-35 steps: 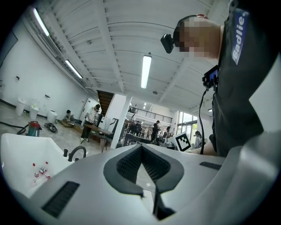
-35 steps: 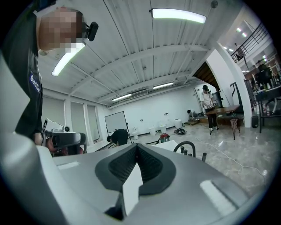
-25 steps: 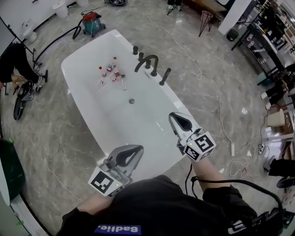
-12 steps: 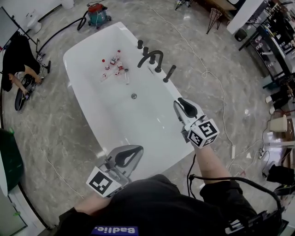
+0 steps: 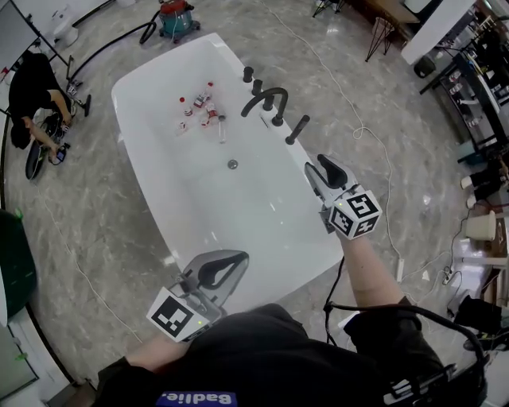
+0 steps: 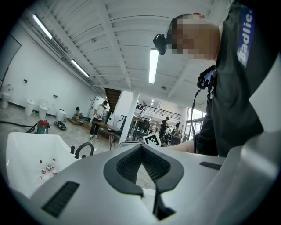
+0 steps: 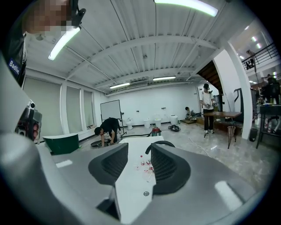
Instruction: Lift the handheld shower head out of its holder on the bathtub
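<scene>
The white bathtub (image 5: 151, 171) runs away from me. On its far right rim stand a black arched faucet (image 5: 266, 98), knobs (image 5: 248, 74) and the black handheld shower head (image 5: 297, 129), upright in its holder. My right gripper (image 5: 322, 165) hovers over the right rim, a short way short of the shower head. Its jaws have just been opening and nothing is between them; in the right gripper view the right gripper (image 7: 139, 151) shows a clear gap. My left gripper (image 5: 238, 256) is shut and empty over the near end of the tub, and the left gripper (image 6: 140, 149) faces the faucet (image 6: 83, 149).
Small red-capped bottles (image 5: 199, 111) lie in the tub near the drain (image 5: 232, 164). A red vacuum (image 5: 176, 14) stands beyond the tub. A person (image 5: 36, 87) crouches on the floor at the left. Cables (image 5: 382, 159) trail across the floor on the right. A green tub (image 5: 16, 274) is at the left edge.
My right gripper has moved forward along the tub's right rim toward the black fittings, and its jaws have parted. The left gripper has stayed about where it was.
</scene>
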`<state>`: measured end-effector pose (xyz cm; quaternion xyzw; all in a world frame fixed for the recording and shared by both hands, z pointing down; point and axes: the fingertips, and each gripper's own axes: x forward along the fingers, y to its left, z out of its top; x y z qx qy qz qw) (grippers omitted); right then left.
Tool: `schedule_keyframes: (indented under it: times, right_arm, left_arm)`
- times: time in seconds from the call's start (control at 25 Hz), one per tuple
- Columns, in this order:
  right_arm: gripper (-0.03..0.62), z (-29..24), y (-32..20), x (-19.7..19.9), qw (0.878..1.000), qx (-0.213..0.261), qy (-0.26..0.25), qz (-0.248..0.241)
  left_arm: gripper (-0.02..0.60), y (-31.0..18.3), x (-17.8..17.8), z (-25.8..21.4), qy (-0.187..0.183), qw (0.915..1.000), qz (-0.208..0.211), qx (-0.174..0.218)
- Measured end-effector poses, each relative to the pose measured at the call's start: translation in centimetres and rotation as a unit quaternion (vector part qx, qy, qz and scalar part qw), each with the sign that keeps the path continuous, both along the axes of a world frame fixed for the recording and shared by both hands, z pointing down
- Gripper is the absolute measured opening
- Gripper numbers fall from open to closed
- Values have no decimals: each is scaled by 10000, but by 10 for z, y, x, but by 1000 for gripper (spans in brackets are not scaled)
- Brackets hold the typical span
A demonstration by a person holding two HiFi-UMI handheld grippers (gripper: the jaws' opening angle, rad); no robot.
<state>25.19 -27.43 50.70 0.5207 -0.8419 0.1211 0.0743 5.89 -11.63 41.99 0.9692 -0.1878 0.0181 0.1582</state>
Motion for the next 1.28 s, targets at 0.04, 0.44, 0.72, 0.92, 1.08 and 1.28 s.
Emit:
schedule_keyframes:
  times: [0.04, 0.44, 0.72, 0.92, 1.08, 1.28]
  right_arm:
    - [136, 7, -6, 3, 10000, -48, 35, -8]
    - [213, 85, -68, 41, 9969, -652, 429, 116]
    - [269, 145, -120, 61, 9908, -1262, 425, 234]
    - [317, 183, -153, 77, 9847, -1640, 368, 456]
    - [334, 201, -175, 87, 9826, -1712, 481, 544]
    - [353, 232, -198, 102, 9785, -1838, 543, 769]
  left_arm:
    - [3, -2, 2, 3, -1, 10000, -21, -9]
    - [3, -25, 19, 19, 46, 9998, -194, -5]
    - [3, -45, 20, 32, -7, 9995, -317, -73]
    - [3, -51, 19, 45, -23, 9992, -354, -166]
    - [3, -53, 21, 54, -54, 9991, -355, -214]
    - [3, -53, 19, 68, -95, 9988, -404, -258]
